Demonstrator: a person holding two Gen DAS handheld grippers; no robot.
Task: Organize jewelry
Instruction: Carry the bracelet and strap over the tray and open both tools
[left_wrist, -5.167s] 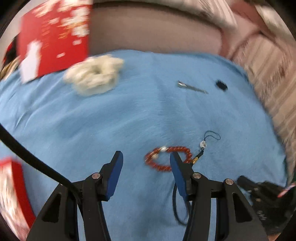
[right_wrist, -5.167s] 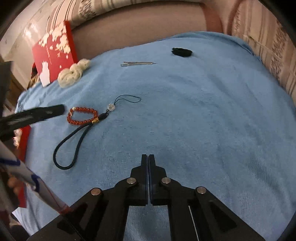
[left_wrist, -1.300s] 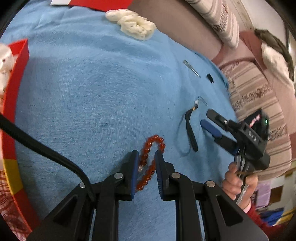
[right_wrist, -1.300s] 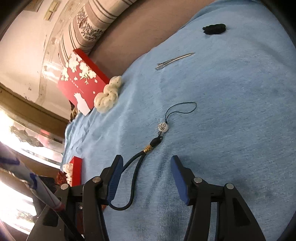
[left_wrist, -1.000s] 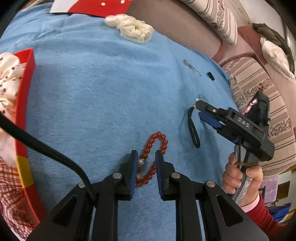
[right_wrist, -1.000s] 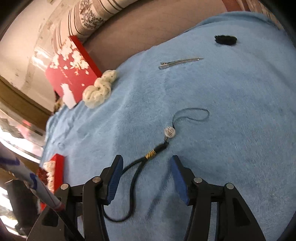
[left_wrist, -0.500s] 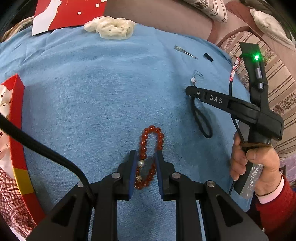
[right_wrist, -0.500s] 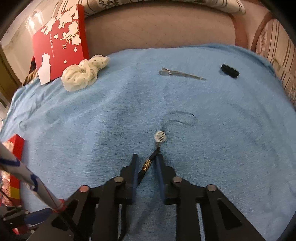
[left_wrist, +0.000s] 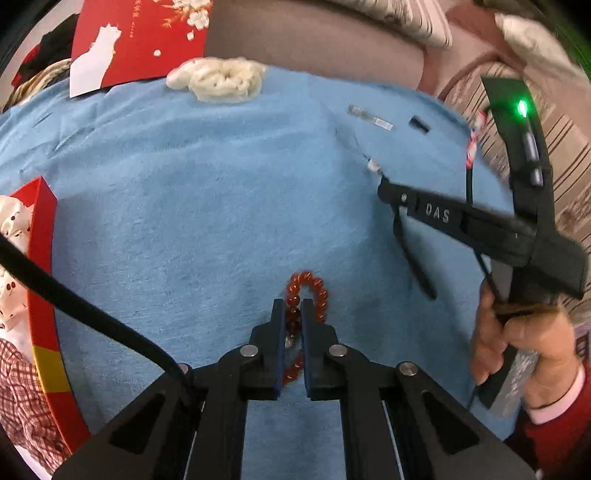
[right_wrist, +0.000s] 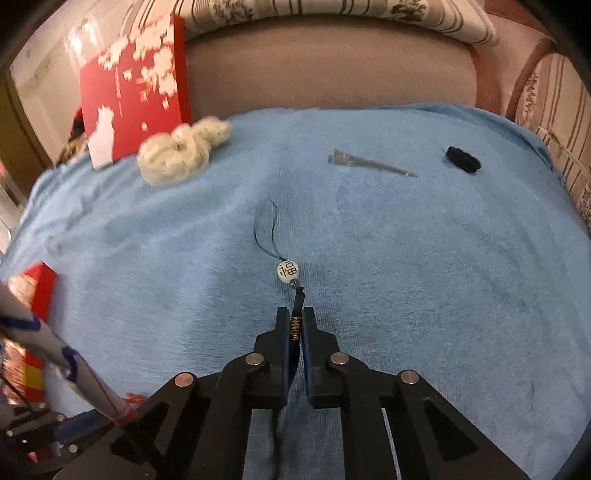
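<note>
A blue towel (right_wrist: 424, 258) covered the whole working surface, with a sofa back (right_wrist: 332, 70) rising behind it. A red card with white blossoms (right_wrist: 136, 85) leaned against that back, and a red box (left_wrist: 42, 280) sat at the towel's left edge with spotted cream cloth inside. Just in front of the card lay a cream scrunchie (right_wrist: 183, 151). The left gripper (left_wrist: 293, 321) was clamped on one side of a red bead bracelet (left_wrist: 314, 291), whose free loop lay on the towel ahead of the tips. The right gripper (right_wrist: 295, 328) was pinched tight on the gold-wrapped neck of a black cord charm (right_wrist: 288, 271); its white bead and thin loop trailed forward on the towel, while the thicker cord ran back under the gripper. In the left wrist view a hand (left_wrist: 517, 343) in a red sleeve gripped the right gripper's handle. Farther back lay a silver hair clip (right_wrist: 369, 162) and, to its right and well apart, a small black item (right_wrist: 461, 158), too small to identify.
</note>
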